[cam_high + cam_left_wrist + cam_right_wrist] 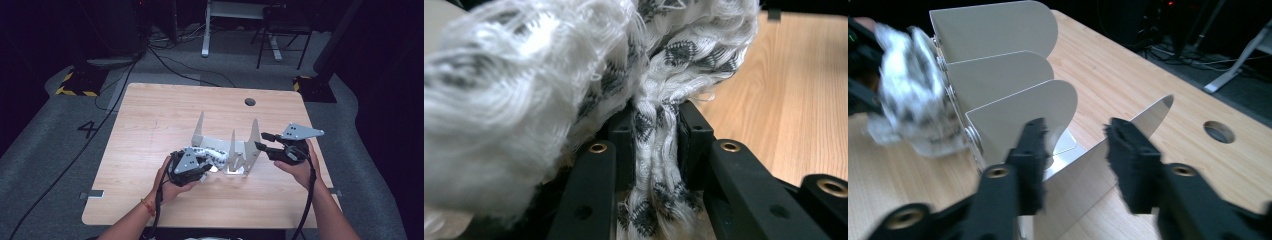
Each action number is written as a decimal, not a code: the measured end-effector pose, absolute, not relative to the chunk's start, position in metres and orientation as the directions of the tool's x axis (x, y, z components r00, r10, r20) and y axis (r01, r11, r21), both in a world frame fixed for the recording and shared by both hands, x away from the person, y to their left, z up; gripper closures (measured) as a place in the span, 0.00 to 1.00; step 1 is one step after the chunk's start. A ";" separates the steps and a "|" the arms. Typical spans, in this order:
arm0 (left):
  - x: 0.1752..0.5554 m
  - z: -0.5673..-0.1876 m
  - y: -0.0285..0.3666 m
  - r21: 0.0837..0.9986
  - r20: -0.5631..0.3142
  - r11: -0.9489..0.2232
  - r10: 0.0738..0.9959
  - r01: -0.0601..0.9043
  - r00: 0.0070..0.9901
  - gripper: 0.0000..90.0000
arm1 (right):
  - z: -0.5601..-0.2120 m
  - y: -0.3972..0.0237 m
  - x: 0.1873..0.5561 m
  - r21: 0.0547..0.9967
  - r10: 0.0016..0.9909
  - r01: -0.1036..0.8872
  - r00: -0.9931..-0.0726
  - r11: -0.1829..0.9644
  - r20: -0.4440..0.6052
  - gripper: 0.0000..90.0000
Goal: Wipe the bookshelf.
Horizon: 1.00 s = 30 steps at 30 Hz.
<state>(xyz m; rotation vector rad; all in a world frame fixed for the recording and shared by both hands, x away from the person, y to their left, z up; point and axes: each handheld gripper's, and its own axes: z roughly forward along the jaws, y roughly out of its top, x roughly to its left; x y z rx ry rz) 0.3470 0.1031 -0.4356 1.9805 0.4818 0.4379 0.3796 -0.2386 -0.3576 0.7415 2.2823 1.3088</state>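
Left gripper pinches the white patterned cloth at the metal rack's nine o'clock side. Right gripper, jaws spread and empty, sits at three o'clock; rack fins stand between them.

In the left gripper view the white, grey-patterned knitted cloth bulges so near the lens that its left part is blurred and runs off the top and left edges, hiding most of the light wooden table. In the right gripper view the black right tongs are smeared by blur, and they cover the lower part of the grey sheet-metal rack with rounded dividers. In the high view the left tongs are too small to show their tips against the cloth.
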 end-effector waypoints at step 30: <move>0.355 -0.466 0.119 0.847 0.053 -0.466 0.551 0.254 0.833 0.83 | -0.456 -0.235 0.374 0.785 0.498 0.276 -0.866 0.554 -0.048 0.48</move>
